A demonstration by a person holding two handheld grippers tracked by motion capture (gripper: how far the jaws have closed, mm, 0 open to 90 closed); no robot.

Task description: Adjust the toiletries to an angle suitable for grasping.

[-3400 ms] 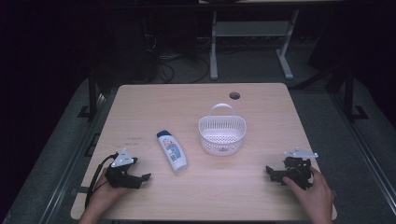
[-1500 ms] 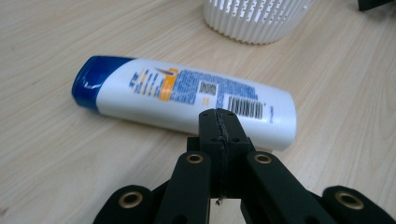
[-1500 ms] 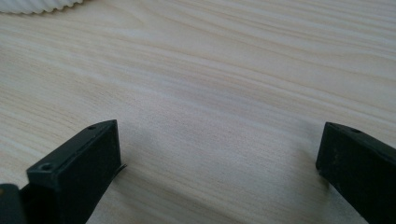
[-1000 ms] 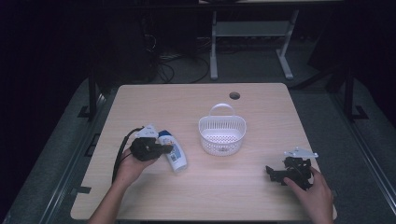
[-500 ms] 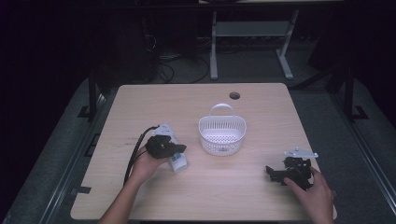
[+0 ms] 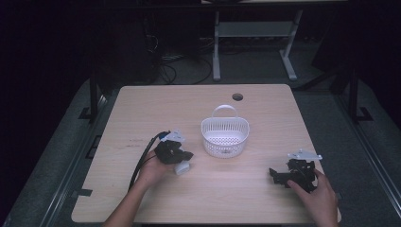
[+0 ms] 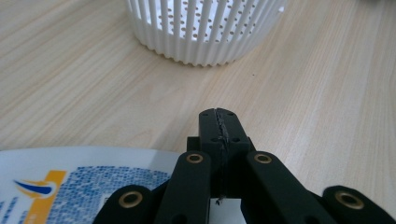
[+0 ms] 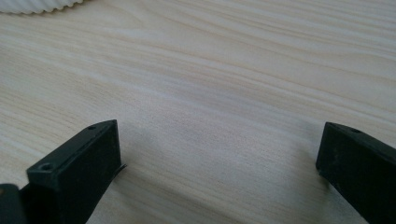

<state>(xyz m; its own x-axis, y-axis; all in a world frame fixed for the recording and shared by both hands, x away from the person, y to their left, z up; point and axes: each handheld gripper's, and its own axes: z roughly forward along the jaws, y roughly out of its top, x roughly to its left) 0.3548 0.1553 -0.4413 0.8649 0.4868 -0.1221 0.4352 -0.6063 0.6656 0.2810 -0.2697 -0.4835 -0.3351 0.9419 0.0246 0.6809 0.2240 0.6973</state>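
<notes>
A white bottle with a blue label point(image 7: 70, 186) lies on the wooden table point(image 6: 198, 104), left of a white slotted basket point(image 6: 225, 135). My left gripper point(image 6: 185, 155) hovers right over the bottle and covers most of it; only the bottle's near end point(image 6: 182, 167) peeks out below. In the left gripper view its jaws point(image 7: 219, 126) are pressed together with nothing between them, and they point toward the basket point(image 7: 205, 28). My right gripper point(image 6: 279, 175) rests near the table's front right, held by a hand. Its jaws point(image 8: 219, 158) stand wide apart over bare wood.
The basket has an upright handle point(image 6: 224, 109) on its far side. A round cable hole point(image 6: 237, 97) sits near the table's far edge. A cable point(image 6: 144, 156) trails from the left gripper toward the person. Dark floor and a desk frame lie beyond the table.
The left hand has travelled from the table's front left to the right and over the bottle, closer to the basket and lower. The right hand has stayed put.
</notes>
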